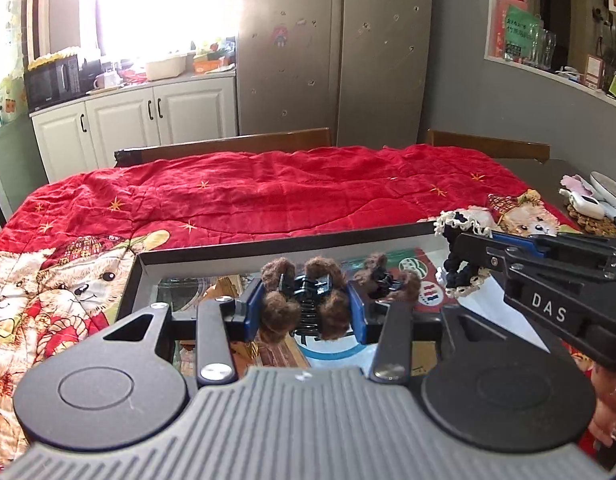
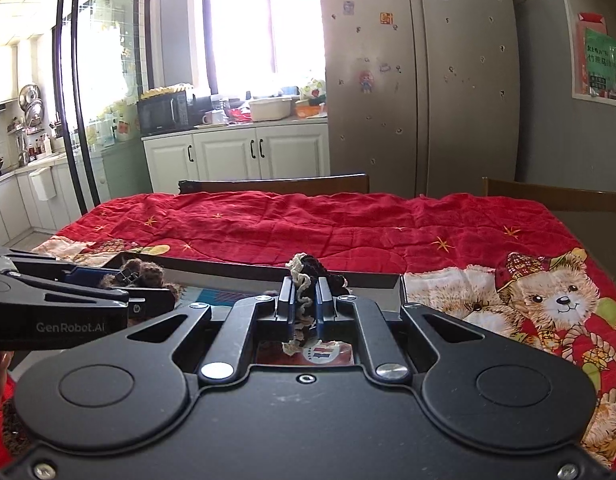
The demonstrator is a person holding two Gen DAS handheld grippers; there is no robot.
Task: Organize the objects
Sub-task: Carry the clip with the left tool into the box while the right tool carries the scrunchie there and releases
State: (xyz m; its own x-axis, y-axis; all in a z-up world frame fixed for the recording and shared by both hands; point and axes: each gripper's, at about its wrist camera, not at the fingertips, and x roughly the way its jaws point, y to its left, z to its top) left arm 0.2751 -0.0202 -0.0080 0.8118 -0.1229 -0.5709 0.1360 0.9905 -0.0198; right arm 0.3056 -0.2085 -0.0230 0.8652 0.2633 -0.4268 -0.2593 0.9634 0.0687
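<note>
Left claw (image 1: 308,308): you grip a furry brown clip (image 1: 304,300), over the tray (image 1: 268,246).
Right claw (image 2: 304,308): pinched tight on a black lace-edged scrunchie (image 2: 304,276), at the tray's 3 o'clock side.
Done: both picked up.
Left: set both in the tray.
</note>
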